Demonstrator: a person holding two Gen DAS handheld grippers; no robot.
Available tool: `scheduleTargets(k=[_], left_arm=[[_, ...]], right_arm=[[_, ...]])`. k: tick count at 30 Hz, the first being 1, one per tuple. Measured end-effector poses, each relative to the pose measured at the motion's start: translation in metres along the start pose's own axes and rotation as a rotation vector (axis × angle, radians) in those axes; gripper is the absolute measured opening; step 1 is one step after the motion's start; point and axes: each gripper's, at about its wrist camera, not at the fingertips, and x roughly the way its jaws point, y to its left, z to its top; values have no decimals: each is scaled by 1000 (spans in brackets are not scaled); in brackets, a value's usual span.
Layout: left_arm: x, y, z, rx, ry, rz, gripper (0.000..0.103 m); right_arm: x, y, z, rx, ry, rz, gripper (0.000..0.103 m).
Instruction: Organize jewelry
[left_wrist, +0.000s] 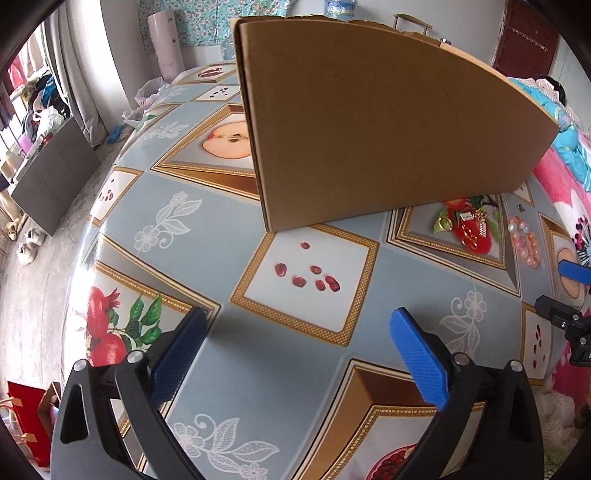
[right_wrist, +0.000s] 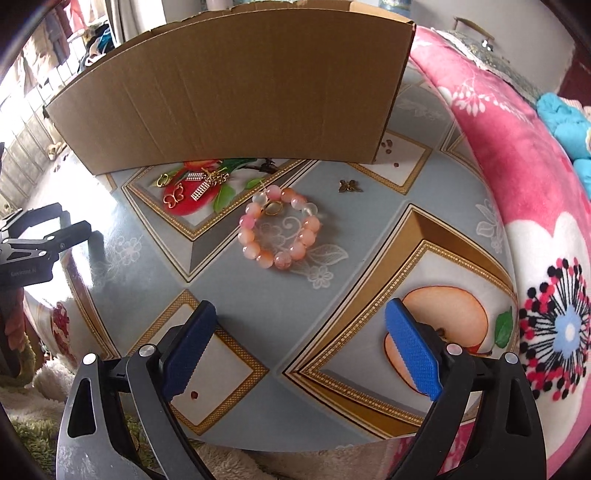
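A pink and peach bead bracelet (right_wrist: 279, 230) lies on the patterned tablecloth (right_wrist: 258, 295), with a small gold ring (right_wrist: 274, 207) inside its far edge. Several gold and silver charms (right_wrist: 195, 186) lie left of it, just in front of a cardboard box (right_wrist: 236, 96). A small bronze butterfly charm (right_wrist: 350, 186) sits to the right. My right gripper (right_wrist: 301, 314) hovers open in front of the bracelet, nothing between its fingers. My left gripper (left_wrist: 299, 317) hangs open over bare cloth, left of the charms (left_wrist: 467, 223) and bracelet (left_wrist: 526, 242).
The cardboard box (left_wrist: 388, 122) stands upright across the far half of the table. A pink flowered blanket (right_wrist: 517, 184) borders the table on the right. The other gripper (right_wrist: 33, 240) shows at the left edge of the right wrist view. Floor clutter lies beyond the table's left edge (left_wrist: 79, 229).
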Motion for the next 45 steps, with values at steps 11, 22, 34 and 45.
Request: scheduleTargets(k=[11, 22, 34, 45], left_arm=[[-2, -2, -4, -8, -14, 10, 98], [-3, -1, -4, -7, -20, 13, 98], [-2, -1, -4, -6, -16, 13, 98], [-2, -2, -4, -4, -15, 14, 98]], right_arm=[[-2, 10, -6, -14, 6, -8, 95], [2, 7, -2, -15, 23, 0, 95], [5, 2, 2, -33, 41, 10, 95], [5, 2, 2, -33, 45, 11, 95]])
